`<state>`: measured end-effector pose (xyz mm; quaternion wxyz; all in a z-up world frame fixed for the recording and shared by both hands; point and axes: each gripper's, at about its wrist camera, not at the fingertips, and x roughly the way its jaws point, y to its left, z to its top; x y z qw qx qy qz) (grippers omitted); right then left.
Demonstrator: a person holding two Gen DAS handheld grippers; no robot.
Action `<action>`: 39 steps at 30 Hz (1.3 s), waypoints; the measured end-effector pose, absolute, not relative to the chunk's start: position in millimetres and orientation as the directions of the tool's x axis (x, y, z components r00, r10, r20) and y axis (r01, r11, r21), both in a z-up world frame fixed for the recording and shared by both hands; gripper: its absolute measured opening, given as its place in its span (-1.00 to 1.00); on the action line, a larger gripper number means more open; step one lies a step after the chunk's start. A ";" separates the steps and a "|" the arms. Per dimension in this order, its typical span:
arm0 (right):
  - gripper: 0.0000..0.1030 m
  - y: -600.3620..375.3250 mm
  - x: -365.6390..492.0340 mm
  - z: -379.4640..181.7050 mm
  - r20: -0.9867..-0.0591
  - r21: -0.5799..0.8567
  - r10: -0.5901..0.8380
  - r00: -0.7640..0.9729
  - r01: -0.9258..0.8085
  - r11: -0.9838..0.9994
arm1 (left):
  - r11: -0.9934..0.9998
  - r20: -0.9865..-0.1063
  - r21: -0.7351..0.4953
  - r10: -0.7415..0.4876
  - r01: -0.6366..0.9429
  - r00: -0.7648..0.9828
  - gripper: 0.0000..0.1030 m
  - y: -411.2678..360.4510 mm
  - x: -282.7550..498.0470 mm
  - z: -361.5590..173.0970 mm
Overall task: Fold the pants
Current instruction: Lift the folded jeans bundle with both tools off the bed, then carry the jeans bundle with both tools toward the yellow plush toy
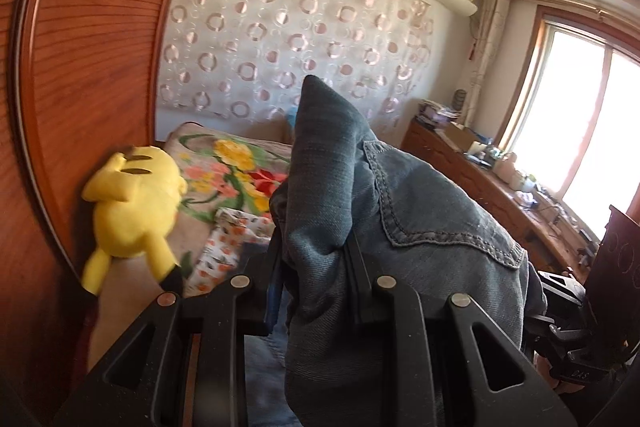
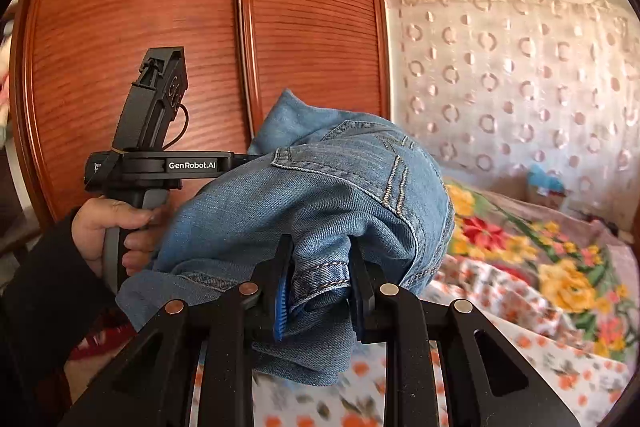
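Both grippers clamp bunched blue denim pants above the floral bed.

The left gripper is closed on a fold of the pants, its view showing a stitched back pocket, a yellow plush toy lying at the wardrobe side of the pants, and a window on their far side. The right gripper pinches a seamed edge of the pants; only this view shows the person's left hand gripping the other tool's handle, beside the pants. The cloth hides each gripper's fingertips and most of the bed. The pants are too crumpled to make out a long axis; one corner pokes upward in the left view.
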<state>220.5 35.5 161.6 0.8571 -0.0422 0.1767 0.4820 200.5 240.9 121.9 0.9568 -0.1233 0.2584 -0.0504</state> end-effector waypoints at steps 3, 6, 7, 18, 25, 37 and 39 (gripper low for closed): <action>-0.52 52.9 241.4 147.0 -0.321 0.133 0.831 0.454 -0.847 0.515 | 0.975 -0.510 -0.220 -0.122 0.008 0.851 -0.48 257.5 207.0 122.7; -0.52 50.6 249.7 117.7 -0.303 0.190 0.842 0.446 -0.838 0.512 | 0.984 -0.549 -0.180 -0.090 -0.013 0.831 -0.48 273.8 224.0 116.1; -0.52 52.4 252.4 104.5 -0.315 0.209 0.836 0.450 -0.826 0.523 | 0.986 -0.564 -0.166 -0.082 -0.016 0.822 -0.48 273.9 228.9 111.0; -0.46 33.2 251.5 -22.1 -0.506 0.283 0.710 0.490 -0.683 0.673 | 0.994 -0.755 -0.082 -0.111 0.075 0.646 -0.46 237.3 296.6 -1.2; -0.36 27.1 279.8 -37.4 -0.548 0.332 0.709 0.444 -0.662 0.672 | 0.993 -0.765 -0.077 -0.113 0.085 0.634 -0.39 229.5 306.3 -1.7; -0.19 -21.7 307.5 4.6 -0.468 0.257 0.742 0.481 -0.729 0.635 | 0.993 -0.667 -0.107 -0.112 0.054 0.737 -0.11 233.0 239.8 43.0; -0.19 -17.3 322.8 11.4 -0.463 0.228 0.742 0.485 -0.744 0.628 | 0.993 -0.657 -0.100 -0.112 0.062 0.745 -0.09 225.2 226.9 44.5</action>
